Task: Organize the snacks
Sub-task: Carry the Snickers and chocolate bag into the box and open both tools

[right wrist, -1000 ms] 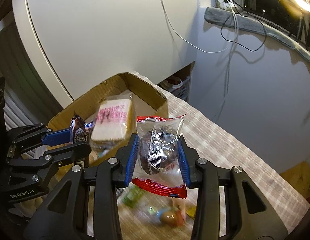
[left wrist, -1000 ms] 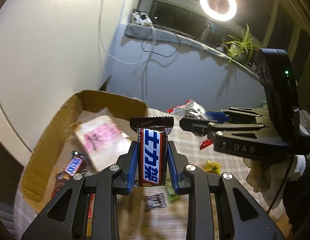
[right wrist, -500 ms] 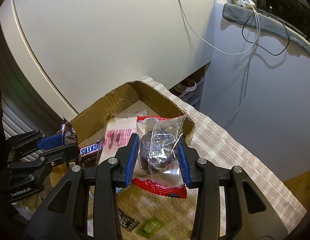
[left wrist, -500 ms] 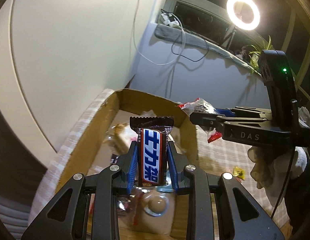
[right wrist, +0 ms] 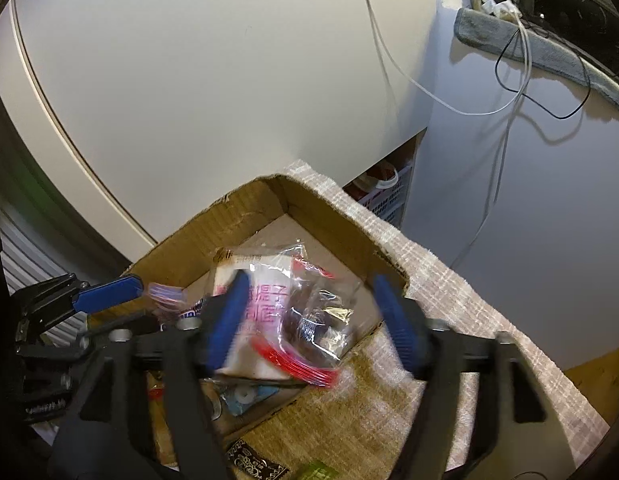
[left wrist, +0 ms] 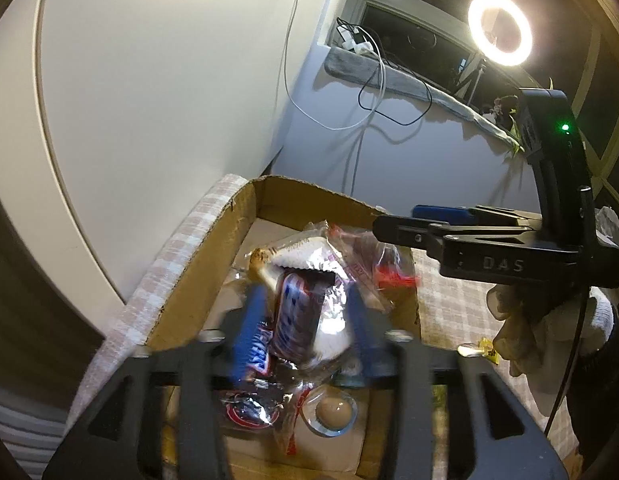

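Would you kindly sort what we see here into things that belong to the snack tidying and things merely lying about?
Belonging to the job:
- brown cardboard box
- blue-and-brown chocolate bar between the opening left gripper jaws
- clear red-edged cake packet between the opening right gripper jaws
- pink-printed white bread packet in the box

Lying about:
- glowing ring light
- white dangling cable
- white plastic basket

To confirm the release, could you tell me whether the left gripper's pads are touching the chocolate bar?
Apart. The left wrist view shows the left gripper opening, with gaps between both blue pads and the chocolate bar over the box.
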Demonstrator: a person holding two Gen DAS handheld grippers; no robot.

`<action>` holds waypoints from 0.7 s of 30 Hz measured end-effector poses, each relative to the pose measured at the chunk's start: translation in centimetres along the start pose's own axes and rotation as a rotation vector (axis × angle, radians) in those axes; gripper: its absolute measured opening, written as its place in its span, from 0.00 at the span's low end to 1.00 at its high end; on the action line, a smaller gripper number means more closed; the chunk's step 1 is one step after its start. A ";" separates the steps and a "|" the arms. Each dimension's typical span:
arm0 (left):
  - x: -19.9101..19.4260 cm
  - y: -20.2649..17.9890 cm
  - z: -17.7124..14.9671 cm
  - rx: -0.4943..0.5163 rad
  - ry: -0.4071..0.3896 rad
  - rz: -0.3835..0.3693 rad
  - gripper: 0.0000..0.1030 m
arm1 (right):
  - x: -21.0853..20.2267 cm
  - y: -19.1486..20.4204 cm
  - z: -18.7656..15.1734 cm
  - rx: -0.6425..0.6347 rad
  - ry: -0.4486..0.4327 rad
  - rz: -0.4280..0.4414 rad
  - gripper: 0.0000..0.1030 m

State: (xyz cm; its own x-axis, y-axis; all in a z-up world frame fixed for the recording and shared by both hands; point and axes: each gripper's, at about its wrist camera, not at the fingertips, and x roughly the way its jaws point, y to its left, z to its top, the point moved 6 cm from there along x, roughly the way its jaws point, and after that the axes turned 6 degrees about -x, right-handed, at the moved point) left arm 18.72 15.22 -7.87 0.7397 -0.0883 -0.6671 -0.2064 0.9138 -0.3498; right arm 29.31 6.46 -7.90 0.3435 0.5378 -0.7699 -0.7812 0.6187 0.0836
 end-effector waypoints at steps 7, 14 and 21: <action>-0.3 0.0 0.1 0.011 -0.023 0.009 0.61 | -0.9 -0.7 -0.2 0.018 -0.003 -0.019 0.77; -0.8 -1.0 -0.1 0.029 -0.030 -0.012 0.61 | -2.9 -1.5 -1.3 0.035 -0.009 -0.033 0.77; -1.6 -3.2 -0.9 0.062 -0.033 -0.056 0.61 | -6.5 -2.9 -4.0 0.050 -0.020 -0.065 0.77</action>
State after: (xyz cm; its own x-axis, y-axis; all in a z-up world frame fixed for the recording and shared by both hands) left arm 17.57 12.10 -6.30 0.7697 -0.1281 -0.6255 -0.1248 0.9306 -0.3441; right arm 27.23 -1.10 -5.65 0.4035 0.5062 -0.7622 -0.7297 0.6806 0.0657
